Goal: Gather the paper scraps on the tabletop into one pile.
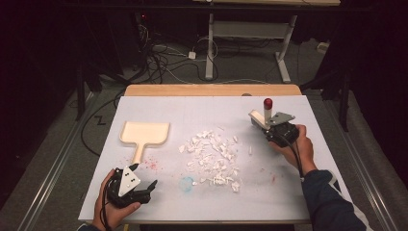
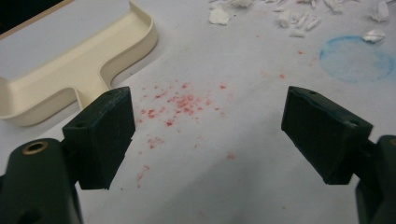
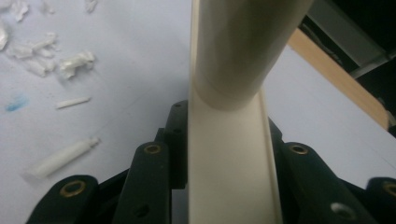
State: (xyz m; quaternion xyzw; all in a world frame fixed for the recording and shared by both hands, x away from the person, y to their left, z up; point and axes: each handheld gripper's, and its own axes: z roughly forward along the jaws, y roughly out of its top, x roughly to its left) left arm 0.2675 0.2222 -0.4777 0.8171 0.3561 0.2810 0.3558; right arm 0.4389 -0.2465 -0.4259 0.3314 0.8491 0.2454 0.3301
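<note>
Clamped between the jaws of the right gripper (image 1: 274, 129), a cream brush (image 3: 231, 154) is held upright, right of the heap of white scraps (image 1: 213, 156). The left gripper (image 1: 144, 188) is spread wide and empty, near the handle of the dustpan (image 1: 144, 134), left of the heap. Scraps could be scattered by a fast sweep. Bare table (image 1: 298, 192) is left around the heap, its edges well off.

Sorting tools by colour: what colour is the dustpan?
Cream, clearest in the left gripper view: dustpan.

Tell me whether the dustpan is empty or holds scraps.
Empty: the dustpan shows a bare cream floor, and the white scraps lie on the table beside it.
</note>
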